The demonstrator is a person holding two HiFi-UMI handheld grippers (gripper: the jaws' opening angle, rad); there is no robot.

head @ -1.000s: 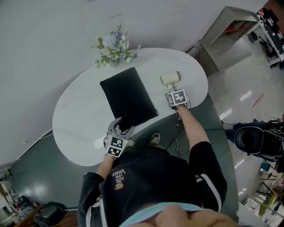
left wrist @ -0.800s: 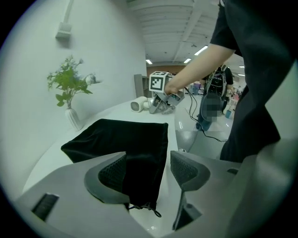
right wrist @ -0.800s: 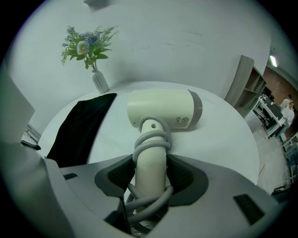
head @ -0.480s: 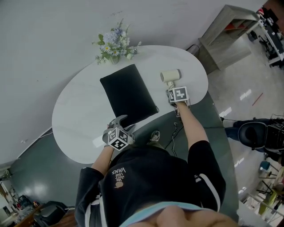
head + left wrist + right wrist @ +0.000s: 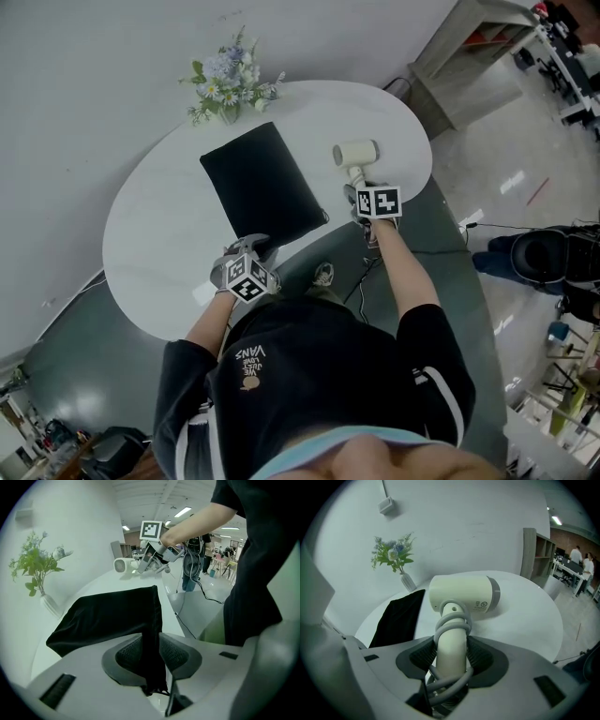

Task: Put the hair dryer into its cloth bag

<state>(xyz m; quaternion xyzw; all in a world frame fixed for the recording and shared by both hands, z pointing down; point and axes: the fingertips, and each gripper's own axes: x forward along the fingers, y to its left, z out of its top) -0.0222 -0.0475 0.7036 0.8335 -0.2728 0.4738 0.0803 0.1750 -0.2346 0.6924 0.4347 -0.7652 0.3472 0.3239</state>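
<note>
**A:** Where is everything?

**B:** A flat black cloth bag (image 5: 258, 187) lies in the middle of the white oval worktop (image 5: 150, 253). The cream hair dryer (image 5: 354, 153), cord wound round its handle, lies at the bag's two o'clock. The left hand-held gripper (image 5: 151, 651) has just been closing and pinches the bag's six o'clock edge. The right hand-held gripper (image 5: 452, 657) has narrowed onto the dryer's handle.

**A:** How to do this step well?

**B:** Probably lift only the top layer, so the mouth gapes.

**A:** Anything unclear?

**B:** Whether one layer or both is pinched. The plug is out of sight.
</note>
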